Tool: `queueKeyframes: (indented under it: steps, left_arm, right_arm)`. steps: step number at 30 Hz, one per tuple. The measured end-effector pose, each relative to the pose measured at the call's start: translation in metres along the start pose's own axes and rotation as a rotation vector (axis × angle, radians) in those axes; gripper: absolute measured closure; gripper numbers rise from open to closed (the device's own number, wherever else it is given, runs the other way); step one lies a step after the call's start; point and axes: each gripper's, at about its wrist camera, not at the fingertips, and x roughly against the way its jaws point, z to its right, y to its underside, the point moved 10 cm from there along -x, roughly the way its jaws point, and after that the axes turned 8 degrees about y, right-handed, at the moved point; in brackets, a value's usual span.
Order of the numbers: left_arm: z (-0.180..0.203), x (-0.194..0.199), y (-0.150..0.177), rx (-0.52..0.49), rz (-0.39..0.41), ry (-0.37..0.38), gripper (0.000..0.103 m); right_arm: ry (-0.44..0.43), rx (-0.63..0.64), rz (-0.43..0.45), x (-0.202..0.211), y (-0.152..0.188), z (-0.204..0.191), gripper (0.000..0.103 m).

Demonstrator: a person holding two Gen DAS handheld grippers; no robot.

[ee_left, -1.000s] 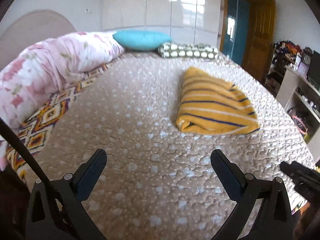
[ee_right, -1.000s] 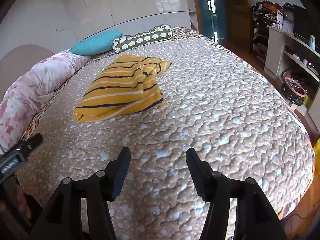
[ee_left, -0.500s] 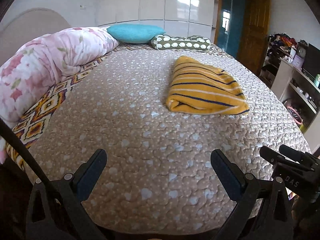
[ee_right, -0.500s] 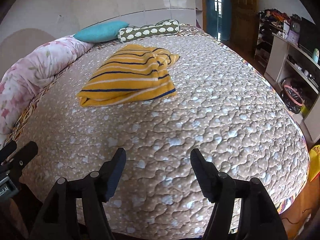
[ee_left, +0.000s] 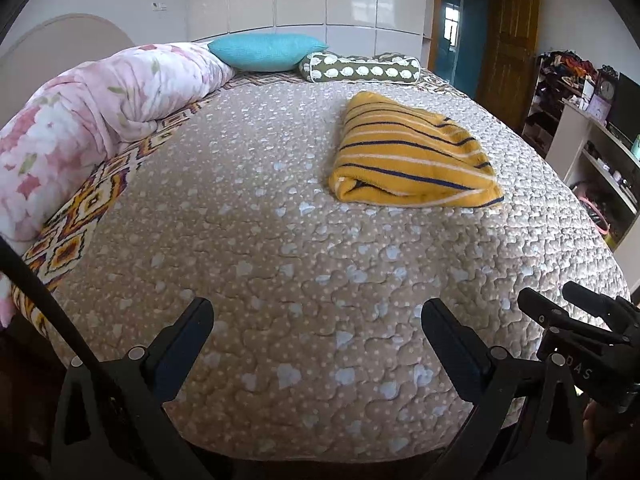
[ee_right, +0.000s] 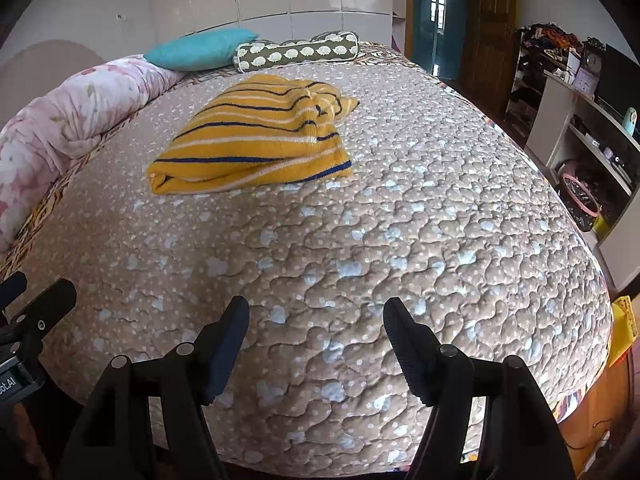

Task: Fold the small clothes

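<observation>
A yellow garment with dark blue and white stripes [ee_left: 412,156] lies folded on the quilted beige bedspread [ee_left: 280,240], toward the far middle of the bed; it also shows in the right wrist view [ee_right: 256,140]. My left gripper [ee_left: 316,320] is open and empty, hovering over the bed's near edge, well short of the garment. My right gripper [ee_right: 316,320] is open and empty, also over the near edge. The right gripper shows at the lower right of the left wrist view [ee_left: 580,320].
A rolled pink floral duvet [ee_left: 92,120] lies along the bed's left side. A teal pillow [ee_left: 268,52] and a patterned bolster [ee_left: 360,70] sit at the head. White shelves with clutter [ee_right: 580,128] stand to the right, beside a wooden door [ee_right: 488,24].
Both grippers have pulled back toward the bed's near edge and away from the folded garment, staying open. The garment has not moved.
</observation>
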Motion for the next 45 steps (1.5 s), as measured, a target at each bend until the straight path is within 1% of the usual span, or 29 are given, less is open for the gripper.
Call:
queueKeyframes:
  steps: [9, 24, 30, 45]
  left_arm:
    - [-0.003, -0.004, 0.004, 0.019, -0.019, -0.003, 0.0]
    - [-0.006, -0.012, 0.011, 0.035, -0.058, 0.002, 0.0]
    - [-0.006, -0.013, 0.012, 0.036, -0.061, 0.008, 0.0]
    - [-0.01, -0.022, 0.019, 0.062, -0.103, 0.017, 0.0]
  right_arm:
    - [0.017, 0.045, 0.002, -0.002, 0.003, -0.007, 0.026]
    - [0.022, 0.081, -0.003, -0.004, 0.009, -0.016, 0.024]
    - [0.024, 0.082, -0.003, -0.004, 0.009, -0.016, 0.023]
    - [0.031, 0.14, 0.023, -0.004, 0.008, -0.023, 0.022]
